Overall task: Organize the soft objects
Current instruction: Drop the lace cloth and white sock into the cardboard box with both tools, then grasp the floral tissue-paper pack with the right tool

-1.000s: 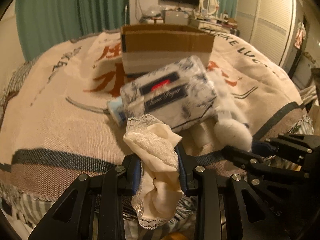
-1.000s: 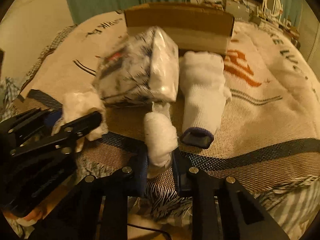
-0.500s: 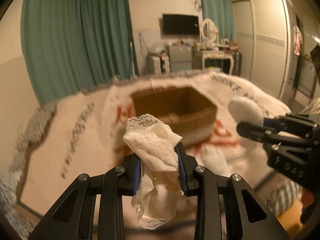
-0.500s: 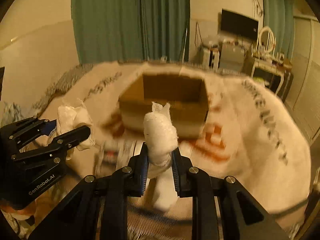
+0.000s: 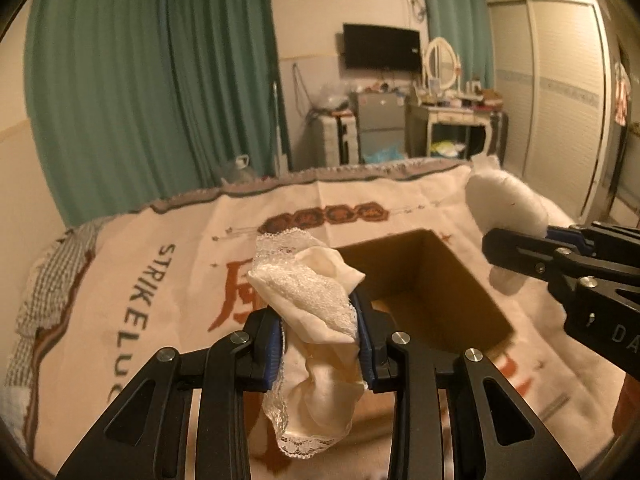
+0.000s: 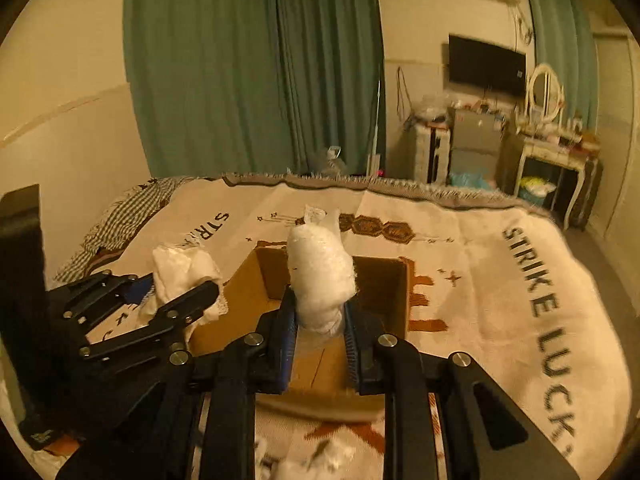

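My left gripper (image 5: 319, 340) is shut on a cream lace-trimmed cloth (image 5: 312, 300) and holds it up at the near left edge of an open cardboard box (image 5: 460, 276). The cloth hangs below the fingers. My right gripper (image 6: 320, 330) is shut on a white fluffy cotton wad (image 6: 320, 276) and holds it above the near side of the same box (image 6: 384, 288). The right gripper and its wad (image 5: 506, 204) show at the right of the left wrist view. The left gripper and its cloth (image 6: 184, 272) show at the left of the right wrist view.
The box sits on a bed with a cream blanket (image 6: 500, 280) printed "STRIKE LUCKY". A checked cloth (image 5: 48, 276) lies at the bed's left edge. White soft things (image 6: 304, 464) lie on the blanket below my right gripper. Green curtains, a dresser and a wardrobe stand behind.
Both grippers have risen from the bed with their loads and moved forward over the box. The tissue pack and white sock have dropped out of view.
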